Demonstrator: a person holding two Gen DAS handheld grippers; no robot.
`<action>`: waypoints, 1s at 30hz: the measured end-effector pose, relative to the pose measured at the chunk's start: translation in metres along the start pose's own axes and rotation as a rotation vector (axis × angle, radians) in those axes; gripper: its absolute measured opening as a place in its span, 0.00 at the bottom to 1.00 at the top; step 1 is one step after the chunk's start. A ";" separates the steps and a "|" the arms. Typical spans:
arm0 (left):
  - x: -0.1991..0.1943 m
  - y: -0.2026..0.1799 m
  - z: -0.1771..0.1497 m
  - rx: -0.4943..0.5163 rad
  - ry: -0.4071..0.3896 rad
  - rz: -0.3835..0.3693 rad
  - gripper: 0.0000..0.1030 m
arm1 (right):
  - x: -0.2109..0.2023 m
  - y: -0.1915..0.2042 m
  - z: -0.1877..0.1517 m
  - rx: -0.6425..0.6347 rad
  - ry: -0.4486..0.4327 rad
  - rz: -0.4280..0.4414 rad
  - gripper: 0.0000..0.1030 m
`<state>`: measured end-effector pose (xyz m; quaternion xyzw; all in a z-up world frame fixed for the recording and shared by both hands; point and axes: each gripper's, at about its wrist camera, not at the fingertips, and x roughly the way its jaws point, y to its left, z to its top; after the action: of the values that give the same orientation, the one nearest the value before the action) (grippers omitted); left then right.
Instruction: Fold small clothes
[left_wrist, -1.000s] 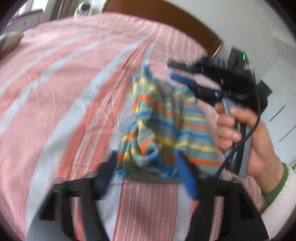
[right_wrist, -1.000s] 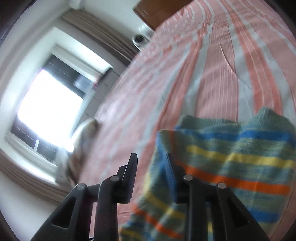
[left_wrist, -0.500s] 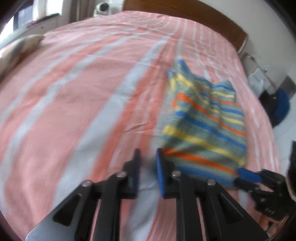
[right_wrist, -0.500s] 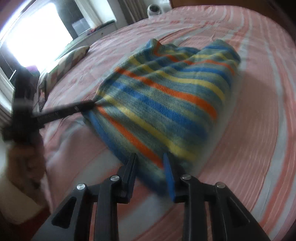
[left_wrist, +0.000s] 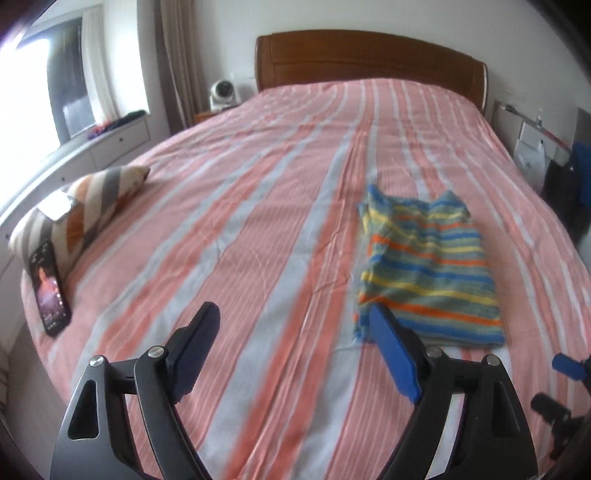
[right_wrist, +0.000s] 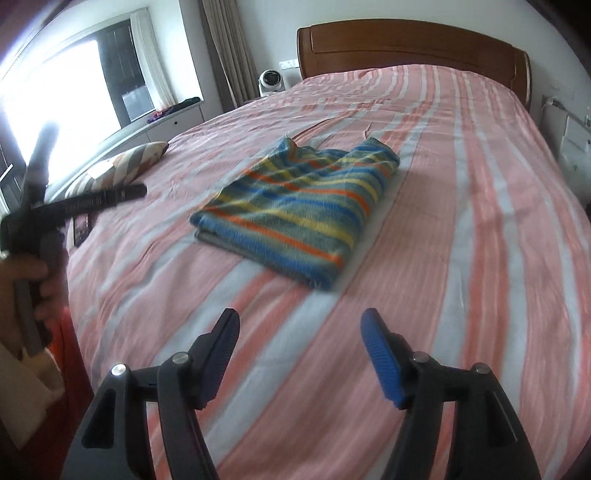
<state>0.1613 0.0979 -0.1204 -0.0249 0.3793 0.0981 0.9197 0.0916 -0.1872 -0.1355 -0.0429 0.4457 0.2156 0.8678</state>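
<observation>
**Striped bed and what lies on it**

The bed (left_wrist: 258, 206) is covered by a spread of pink, salmon and pale grey stripes running toward a brown wooden headboard (left_wrist: 369, 59). A folded striped knit garment (left_wrist: 428, 266) — blue, yellow, orange and green bands — lies flat on the spread, right of its middle in the left wrist view. On the bed's left edge rests a striped pillow (left_wrist: 85, 206); a phone (left_wrist: 50, 288) with a lit screen leans against it.
</observation>
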 end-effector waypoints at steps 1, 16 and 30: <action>-0.003 -0.001 0.001 0.003 -0.004 -0.004 0.82 | -0.004 0.002 -0.004 -0.005 -0.003 -0.012 0.70; 0.024 0.003 -0.061 0.064 0.131 -0.091 0.95 | -0.016 -0.011 -0.062 0.083 0.013 -0.186 0.93; 0.130 -0.052 0.066 0.163 0.237 -0.427 0.95 | 0.033 -0.081 0.044 0.364 -0.047 0.062 0.92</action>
<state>0.3077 0.0762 -0.1660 -0.0415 0.4772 -0.1328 0.8677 0.1747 -0.2377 -0.1444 0.1334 0.4580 0.1590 0.8644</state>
